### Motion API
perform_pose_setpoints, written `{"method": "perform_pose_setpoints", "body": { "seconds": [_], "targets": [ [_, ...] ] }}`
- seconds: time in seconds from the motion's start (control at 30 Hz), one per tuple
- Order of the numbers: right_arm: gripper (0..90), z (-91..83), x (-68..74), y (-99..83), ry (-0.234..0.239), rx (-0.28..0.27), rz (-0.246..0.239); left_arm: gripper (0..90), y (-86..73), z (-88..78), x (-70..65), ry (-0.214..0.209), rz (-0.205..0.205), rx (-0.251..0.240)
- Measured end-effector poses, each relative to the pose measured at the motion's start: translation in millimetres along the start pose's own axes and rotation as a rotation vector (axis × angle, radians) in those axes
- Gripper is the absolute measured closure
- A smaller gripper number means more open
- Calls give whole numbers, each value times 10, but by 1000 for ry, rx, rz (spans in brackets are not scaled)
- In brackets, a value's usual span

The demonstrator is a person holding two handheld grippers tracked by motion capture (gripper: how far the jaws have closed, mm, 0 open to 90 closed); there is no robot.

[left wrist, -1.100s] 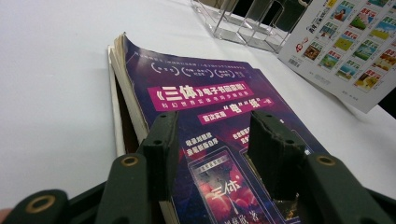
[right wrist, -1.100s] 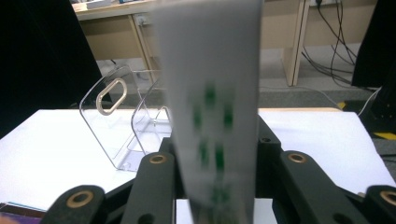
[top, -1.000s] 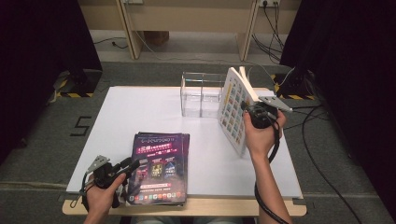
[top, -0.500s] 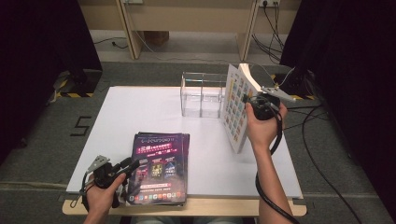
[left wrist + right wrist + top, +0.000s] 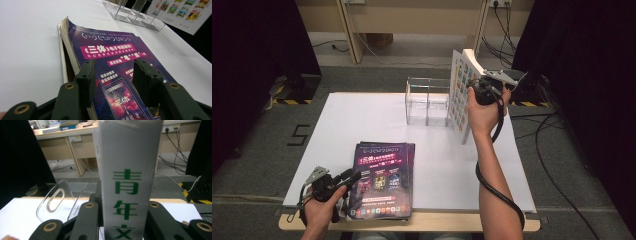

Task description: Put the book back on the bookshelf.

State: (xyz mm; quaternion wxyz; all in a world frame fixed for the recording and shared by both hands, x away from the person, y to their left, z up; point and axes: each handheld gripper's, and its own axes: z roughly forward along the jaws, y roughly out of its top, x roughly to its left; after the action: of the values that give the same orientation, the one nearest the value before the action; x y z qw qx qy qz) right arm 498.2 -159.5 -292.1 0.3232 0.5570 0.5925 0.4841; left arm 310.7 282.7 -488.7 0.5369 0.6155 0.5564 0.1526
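A stack of purple-covered magazines [image 5: 382, 180] [image 5: 107, 47] lies at the table's front left. My left gripper [image 5: 353, 176] [image 5: 113, 72] rests open at its near left corner, one jaw by the page edges, the other over the cover. My right gripper [image 5: 474, 89] [image 5: 125, 207] is shut on a white book [image 5: 460, 95] [image 5: 127, 157] [image 5: 185, 12], its jaws having just been closing on the spine with green characters. The book stands upright in the air, just right of a clear acrylic rack [image 5: 427, 102] [image 5: 135, 15] [image 5: 60, 195].
The white table [image 5: 362, 120] has open room left of the rack and right of the magazines. Cables [image 5: 557, 150] trail over the floor at the right. A wooden desk [image 5: 412, 15] stands behind, with black curtains on both sides.
My right hand has lifted the white book higher and farther back, from a lean to upright beside the rack. The left gripper and the magazines have not moved.
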Motion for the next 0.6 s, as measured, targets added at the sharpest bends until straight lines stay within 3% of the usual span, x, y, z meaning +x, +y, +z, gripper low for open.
{"method": "perform_pose_setpoints", "body": {
  "seconds": [0.13,0.3,0.4,0.6],
  "targets": [
    [746,106,-5,-31,-12,-9,-4,521,-2,5,4,-1,-1,2],
    [745,227,-22,-224,-18,11,-5,521,-5,7,12,-2,-2,2],
    [741,189,-20,-323,-9,-10,-10,521,-6,12,11,-2,-3,3],
    [728,68,-53,-438,-5,22,-2,521,-15,16,-4,0,3,7]
  ]
}}
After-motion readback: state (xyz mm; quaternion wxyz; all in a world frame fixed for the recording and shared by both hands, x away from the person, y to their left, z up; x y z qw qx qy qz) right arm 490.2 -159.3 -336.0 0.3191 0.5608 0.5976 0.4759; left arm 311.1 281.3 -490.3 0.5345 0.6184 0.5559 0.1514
